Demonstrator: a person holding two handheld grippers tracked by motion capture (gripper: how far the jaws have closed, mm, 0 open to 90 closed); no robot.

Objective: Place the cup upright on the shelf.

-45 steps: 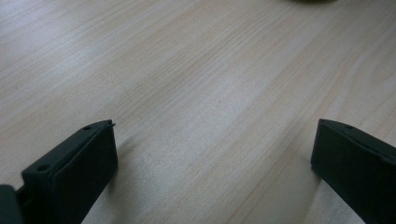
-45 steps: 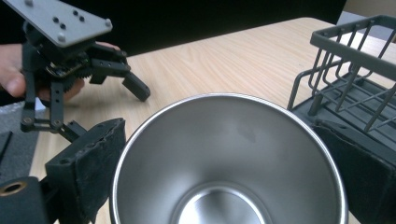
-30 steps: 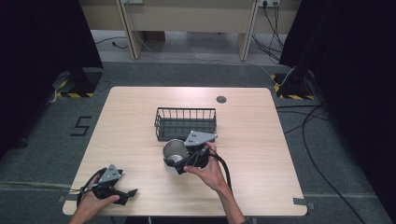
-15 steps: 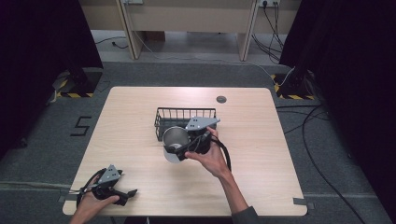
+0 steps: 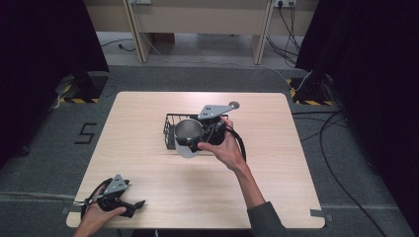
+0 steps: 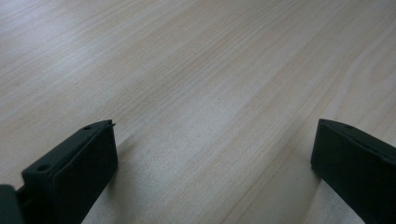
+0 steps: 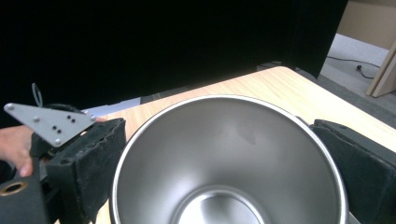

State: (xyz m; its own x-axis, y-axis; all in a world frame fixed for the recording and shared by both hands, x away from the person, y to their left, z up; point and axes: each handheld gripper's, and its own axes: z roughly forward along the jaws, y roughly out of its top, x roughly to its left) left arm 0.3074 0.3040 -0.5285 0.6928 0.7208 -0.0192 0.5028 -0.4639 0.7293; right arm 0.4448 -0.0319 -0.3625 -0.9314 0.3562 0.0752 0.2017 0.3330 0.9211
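Note:
A shiny steel cup (image 5: 187,131) is held off the table, over the left part of a black wire basket (image 5: 170,121). My right gripper (image 5: 193,138) is shut on the cup, with a jaw on either side of its wall. In the right gripper view the cup's open mouth (image 7: 229,154) faces the camera between the jaws of the right gripper (image 7: 229,163). My left gripper (image 5: 133,206) rests near the table's front left corner, open. In the left gripper view the left gripper (image 6: 212,158) has its jaws wide apart over bare wood.
The light wooden table (image 5: 276,173) has a small dark round disc (image 5: 233,104) near its far edge. In the right gripper view the left gripper's grey plate (image 7: 46,122) and a hand (image 7: 14,149) show at the left. Dark curtains flank the table.
My right gripper has carried the steel cup up and away from me, from the table in front of the basket to over the basket. The left gripper has stayed put.

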